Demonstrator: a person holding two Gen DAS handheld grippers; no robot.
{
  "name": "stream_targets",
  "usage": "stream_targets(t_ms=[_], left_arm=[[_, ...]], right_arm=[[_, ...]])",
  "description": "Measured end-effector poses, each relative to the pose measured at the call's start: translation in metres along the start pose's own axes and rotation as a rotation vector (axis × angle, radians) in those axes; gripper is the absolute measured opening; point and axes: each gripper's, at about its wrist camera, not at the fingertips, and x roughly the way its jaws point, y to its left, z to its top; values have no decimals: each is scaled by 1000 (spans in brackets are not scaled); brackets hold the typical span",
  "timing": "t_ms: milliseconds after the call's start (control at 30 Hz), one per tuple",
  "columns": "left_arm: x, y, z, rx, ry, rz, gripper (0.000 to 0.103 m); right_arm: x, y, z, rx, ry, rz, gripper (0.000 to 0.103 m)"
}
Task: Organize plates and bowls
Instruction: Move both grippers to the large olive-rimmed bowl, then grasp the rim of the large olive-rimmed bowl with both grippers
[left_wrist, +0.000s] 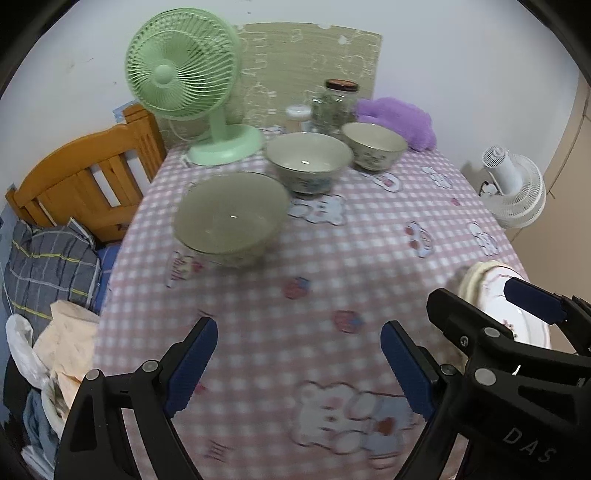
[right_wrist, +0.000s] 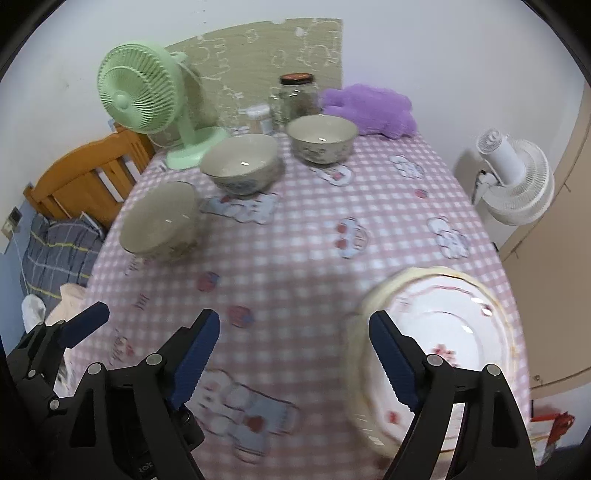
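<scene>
Left wrist view: my left hand-held gripper (left_wrist: 299, 363) is spread wide, nothing between the blue ribbed pads, hovering over bare pink-checked cloth on the counter (left_wrist: 369, 236). Three bowls run in a diagonal line away from me, near-left to far-right: big bowl (left_wrist: 231, 218), mid bowl (left_wrist: 308, 158), small bowl (left_wrist: 373, 144). All upright, glazed ceramic, cream inside w/ faded print outside, round w/ a small foot. Big bowl is ahead and a bit left of this gripper, so left is the nearer hand for the bowls imo. The right hand-held gripper (left_wrist: 495, 306) shows at the right edge, over the plates.

Right wrist view: right hand-held gripper (right_wrist: 295, 360) is also released, jaws wide apart, empty. The plate stack (right_wrist: 461, 317) sits near-right on the counter, close to its right edge; my right pad overlaps the stack's left rim in the pic, can't tell if touching. Top plate is white, shallow, glossy, scalloped w/ red floral print; a cream rim shows under it. Plates are round, so no long axis, any rim pt works. Bowls lie well apart from the plates, far-left. Blur on the near stuff. Right hand is clearly nearer the plates.
</scene>
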Motion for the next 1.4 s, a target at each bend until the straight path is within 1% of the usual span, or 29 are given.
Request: stream_targets(t_ms=[200,300,333,500,700,767,867,933,967,1033,1067,1133,1167,1267,1300,1367,1400], left_arm=[[8,43,25,-2,-21,23,91],[16,59,41,-15,-40,26,87],[20,64,48,-23,-45,29,86],[41,87,72,-75,-49,75,83],[71,111,90,-140,-35,112,78],[81,115,95,-148,-29,116,76],[97,117,99,-146,-14,110,69],[106,115,99,-135,1,103,61],[110,115,99,-133,10,103,59],[117,114,99,-132,27,101,49],[120,115,99,-135,33,100,47],[125,116,98,-136,50,102,39],[128,116,98,-137,58,95,38],[133,116,97,-130,71,92,33],[135,115,96,-127,76,90,30],[137,114,96,-127,86,79,24],[137,113,96,-125,86,83,24]], right_arm=[[15,46,20,11,-26,16,85],[22,67,38,-5,-35,4,85],[26,72,45,-9,-41,13,85],[48,94,77,6,-50,1,85],[84,112,104,8,-56,27,85],[94,115,110,17,-54,33,81],[110,118,117,14,-47,33,74],[120,119,120,16,-30,33,67],[125,118,120,18,-20,34,65],[136,118,121,16,0,31,55],[139,118,120,13,8,27,53],[148,117,120,16,29,25,44],[151,117,120,21,38,26,43],[160,116,119,20,58,24,32],[162,117,119,13,63,21,29],[165,117,118,5,65,8,25],[166,117,118,5,66,2,22]])
